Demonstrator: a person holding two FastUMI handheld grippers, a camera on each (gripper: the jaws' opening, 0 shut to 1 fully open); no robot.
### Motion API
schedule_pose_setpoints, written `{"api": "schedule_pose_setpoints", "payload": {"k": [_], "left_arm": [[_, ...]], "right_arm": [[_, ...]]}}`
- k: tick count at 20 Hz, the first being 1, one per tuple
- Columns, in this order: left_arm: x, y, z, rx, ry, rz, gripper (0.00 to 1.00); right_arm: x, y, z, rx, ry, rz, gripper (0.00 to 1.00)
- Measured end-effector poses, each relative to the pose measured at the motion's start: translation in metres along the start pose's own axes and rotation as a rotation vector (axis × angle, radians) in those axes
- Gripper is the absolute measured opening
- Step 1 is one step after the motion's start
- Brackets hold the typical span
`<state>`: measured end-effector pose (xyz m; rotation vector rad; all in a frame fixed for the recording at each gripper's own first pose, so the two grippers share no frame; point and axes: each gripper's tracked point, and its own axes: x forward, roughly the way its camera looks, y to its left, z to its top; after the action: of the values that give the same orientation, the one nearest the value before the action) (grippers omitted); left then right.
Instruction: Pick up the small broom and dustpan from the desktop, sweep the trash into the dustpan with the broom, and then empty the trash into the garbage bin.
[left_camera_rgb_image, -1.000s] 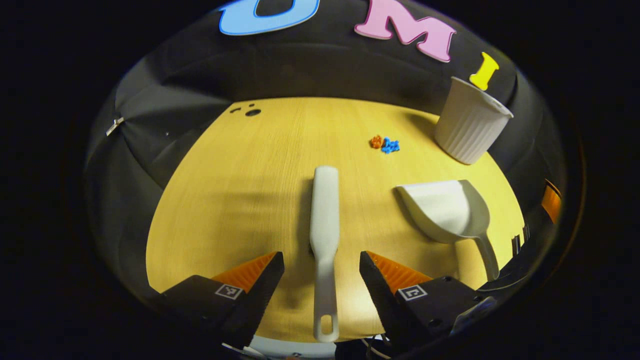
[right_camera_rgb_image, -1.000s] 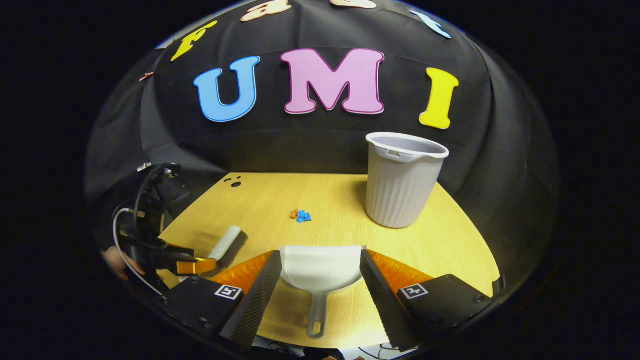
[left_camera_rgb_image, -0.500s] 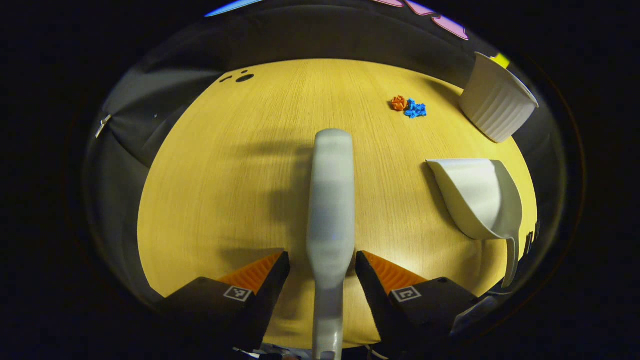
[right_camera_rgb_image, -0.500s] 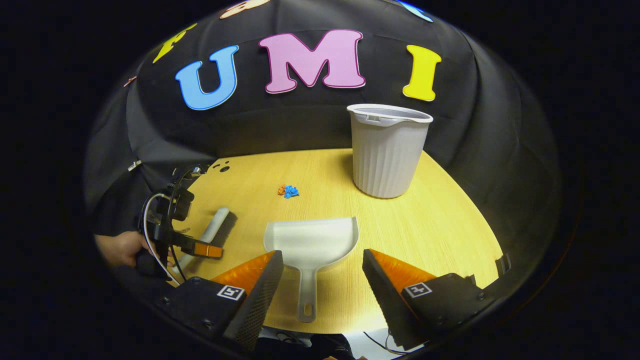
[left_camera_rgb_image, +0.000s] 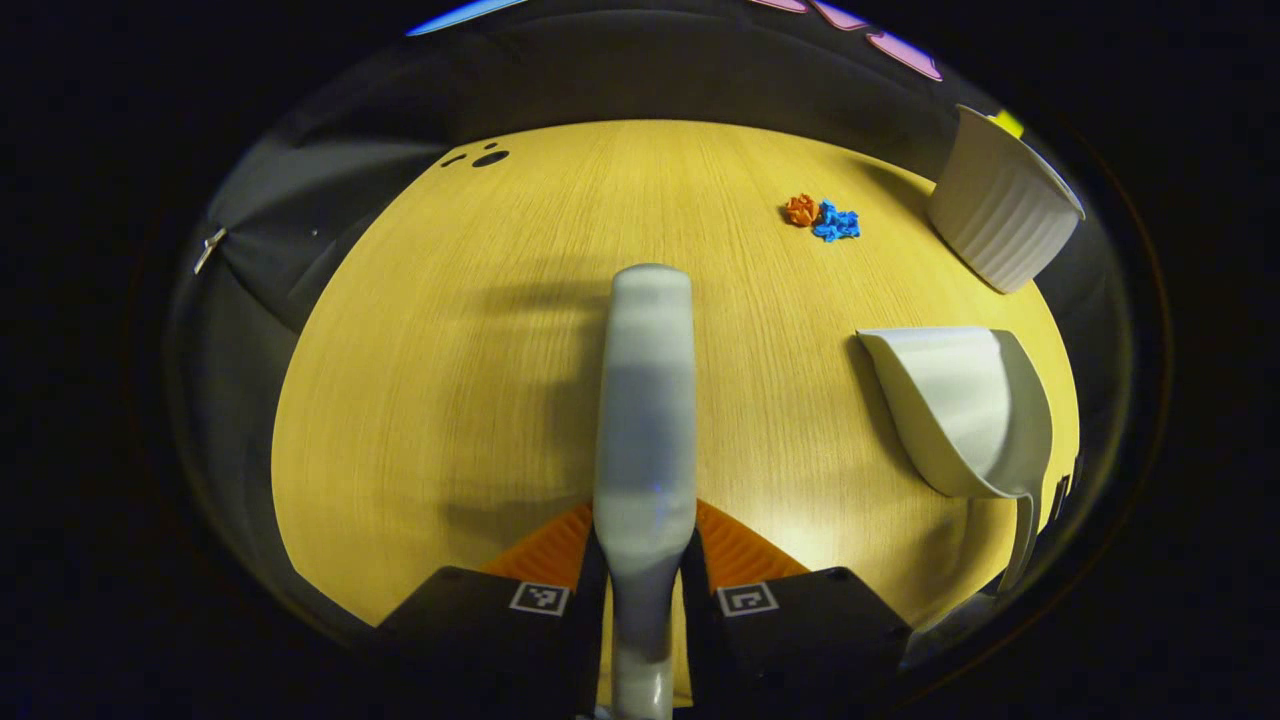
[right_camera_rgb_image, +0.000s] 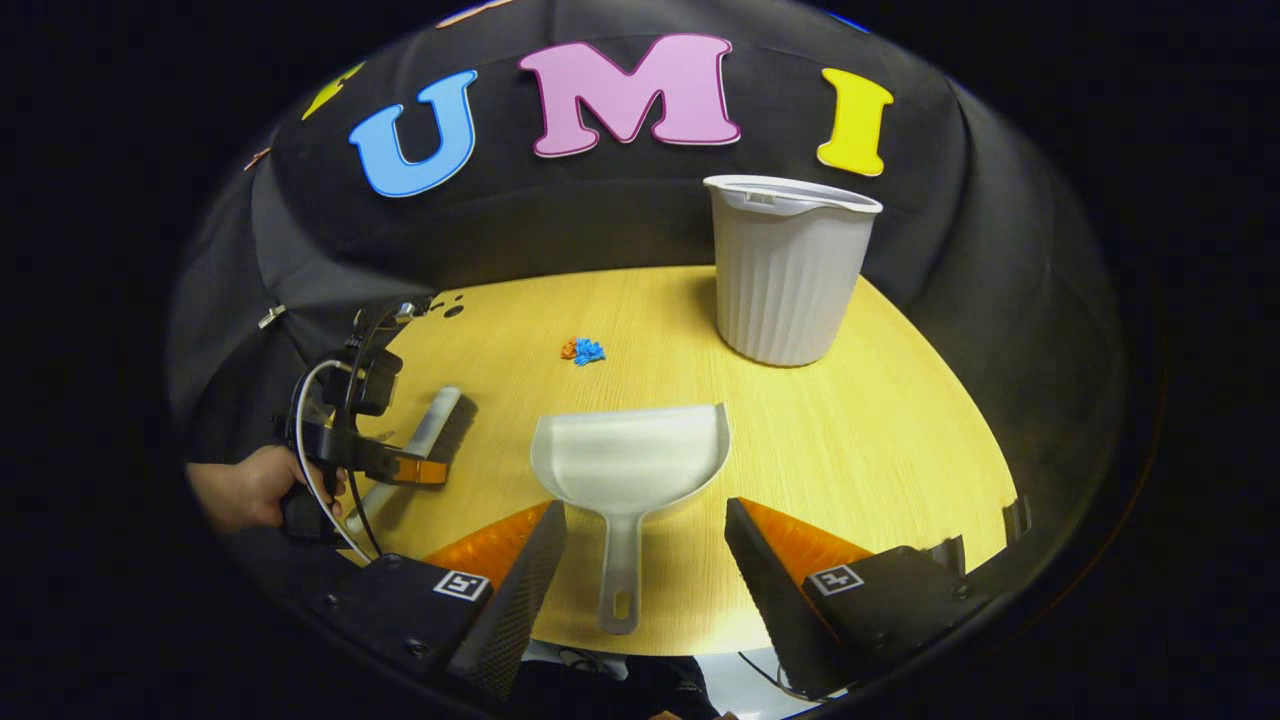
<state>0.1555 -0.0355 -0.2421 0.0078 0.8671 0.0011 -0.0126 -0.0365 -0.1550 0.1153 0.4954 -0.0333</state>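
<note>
Since half a second ago, left gripper (left_camera_rgb_image: 641, 560) closed from wide apart to clamped on the handle of the long pale-grey plastic broom (left_camera_rgb_image: 645, 400), lying on the yellow wooden desktop (left_camera_rgb_image: 450, 350) with head pointing straight away. To its right, white plastic dustpan (right_camera_rgb_image: 628, 465), handle between the spread, untouching fingers of the right gripper (right_camera_rgb_image: 645, 545). Beyond, small orange and blue crumpled scraps (left_camera_rgb_image: 822, 216), then ribbed white garbage bin (right_camera_rgb_image: 788, 270).

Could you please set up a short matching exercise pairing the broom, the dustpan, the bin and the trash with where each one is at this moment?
Things:
1. broom
2. dustpan
3. garbage bin
4. trash

States:
A. standing upright at the desk's far edge
B. clamped at the handle by the left claw
C. loose on the desk between dustpan and wall
D. flat on the desk, handle between the open right claw's fingers, untouched

Pairs: 1-B, 2-D, 3-A, 4-C
</note>
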Motion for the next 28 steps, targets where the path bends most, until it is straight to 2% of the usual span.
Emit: {"api": "schedule_pose_setpoints", "payload": {"k": [5,10,13,16,21,22,24,26,27,28], "left_arm": [[-0.003,0.003,-0.003,0.003,-0.03,-0.03,0.29],[-0.024,0.009,-0.005,-0.029,-0.088,-0.054,0.24],[-0.042,0.014,-0.006,0.007,-0.124,-0.047,0.26],[-0.059,0.019,-0.006,0.02,-0.143,-0.04,0.25],[-0.073,0.025,-0.009,0.01,-0.15,-0.025,0.27],[-0.074,0.026,-0.009,0.009,-0.148,-0.019,0.24],[-0.075,0.03,-0.008,0.004,-0.148,-0.007,0.27],[-0.074,0.034,-0.008,-0.011,-0.144,0.003,0.25],[-0.073,0.035,-0.008,-0.019,-0.14,0.007,0.26],[-0.072,0.035,-0.008,-0.024,-0.137,0.01,0.24]], "right_arm": [[0.013,0.011,-0.018,0.05,0.093,0.038,0.99],[0.034,0.01,-0.044,0.121,0.205,0.016,0.99],[0.053,0.009,-0.061,0.154,0.269,-0.003,0.99],[0.076,0.001,-0.072,0.103,0.307,-0.05,0.99],[0.106,0.004,-0.09,0.071,0.395,-0.056,1.0],[0.108,0.003,-0.092,0.061,0.414,-0.064,0.99],[0.117,0.004,-0.087,0.038,0.395,-0.066,0.98],[0.119,0.001,-0.083,0.015,0.405,-0.072,0.86],[0.119,0.001,-0.083,0.0,0.411,-0.072,0.69],[0.12,0.0,-0.082,-0.013,0.413,-0.071,0.69]]}}
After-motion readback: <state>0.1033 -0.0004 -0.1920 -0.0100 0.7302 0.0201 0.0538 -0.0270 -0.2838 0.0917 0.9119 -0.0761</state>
